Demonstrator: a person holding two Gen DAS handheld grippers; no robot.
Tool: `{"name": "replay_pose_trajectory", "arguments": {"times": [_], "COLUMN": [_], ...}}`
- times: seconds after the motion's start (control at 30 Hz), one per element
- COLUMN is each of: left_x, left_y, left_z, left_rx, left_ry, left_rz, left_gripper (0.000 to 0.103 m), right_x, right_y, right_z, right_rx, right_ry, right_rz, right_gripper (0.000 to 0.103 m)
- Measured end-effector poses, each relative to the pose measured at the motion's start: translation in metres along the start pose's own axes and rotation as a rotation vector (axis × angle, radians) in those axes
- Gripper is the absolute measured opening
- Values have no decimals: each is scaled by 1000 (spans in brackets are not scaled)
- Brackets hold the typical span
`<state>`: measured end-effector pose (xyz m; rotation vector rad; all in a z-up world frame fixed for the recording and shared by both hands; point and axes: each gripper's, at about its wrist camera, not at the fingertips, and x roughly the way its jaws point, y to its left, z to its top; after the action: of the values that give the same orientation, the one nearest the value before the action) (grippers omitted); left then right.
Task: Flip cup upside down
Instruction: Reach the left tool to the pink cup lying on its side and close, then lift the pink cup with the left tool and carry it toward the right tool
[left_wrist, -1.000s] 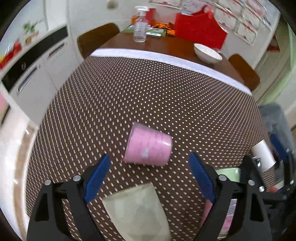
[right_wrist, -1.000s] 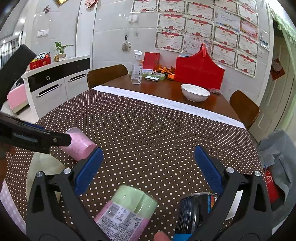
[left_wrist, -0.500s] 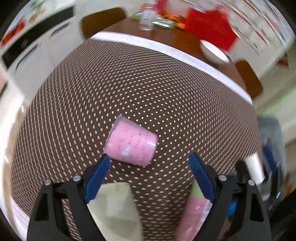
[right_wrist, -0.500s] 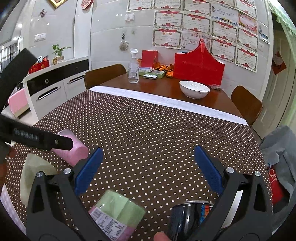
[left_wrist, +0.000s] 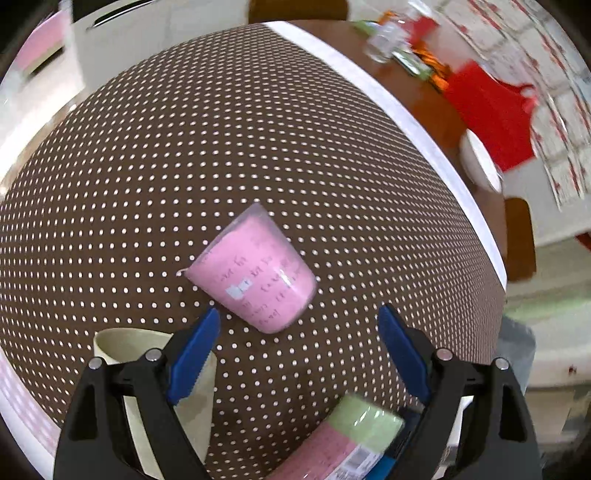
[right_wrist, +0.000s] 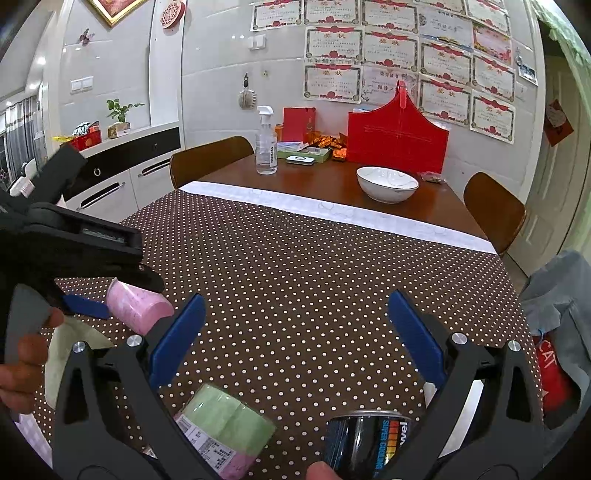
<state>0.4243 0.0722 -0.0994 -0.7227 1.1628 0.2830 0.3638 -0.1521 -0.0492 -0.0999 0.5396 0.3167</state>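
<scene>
A pink plastic cup (left_wrist: 255, 273) lies on its side on the brown dotted tablecloth (left_wrist: 184, 147), rim toward the far left, base toward the near right. My left gripper (left_wrist: 299, 325) is open just above and short of the cup, not touching it. In the right wrist view the cup (right_wrist: 138, 308) lies at the left, partly hidden under the left gripper's black body (right_wrist: 74, 251). My right gripper (right_wrist: 295, 325) is open and empty over the cloth, well right of the cup.
A pale green mat (left_wrist: 147, 369) lies near the front left edge. A green and pink roll (right_wrist: 225, 428) and a dark can (right_wrist: 369, 439) lie at the front edge. A white bowl (right_wrist: 387, 183), spray bottle (right_wrist: 266, 146) and red bag (right_wrist: 397, 134) stand at the far end.
My left gripper has rotated and moved in over the cup, which now sits higher and more central between the open fingers. The right gripper has barely moved.
</scene>
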Motion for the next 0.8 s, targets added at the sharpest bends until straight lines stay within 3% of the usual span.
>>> {"name": "replay_pose_trajectory", "arguments": {"times": [0.3, 0.5, 0.57, 0.8], "left_x": [17, 38, 52, 61], "left_y": [-14, -7, -3, -15], "left_z": [16, 41, 48, 63], "left_rx": [-36, -28, -53, -3], "left_ry": [-23, 26, 79, 75], "left_rz": [74, 143, 143, 149], "left_gripper": [86, 86, 86, 86], "right_x": [22, 28, 28, 28], "right_y": [5, 4, 3, 5], "right_z": [-3, -3, -2, -6], "right_rx": [-9, -3, 0, 2], "right_ry": [47, 59, 57, 63], "right_rz": [28, 43, 46, 49], "right_gripper": [97, 97, 97, 97]}}
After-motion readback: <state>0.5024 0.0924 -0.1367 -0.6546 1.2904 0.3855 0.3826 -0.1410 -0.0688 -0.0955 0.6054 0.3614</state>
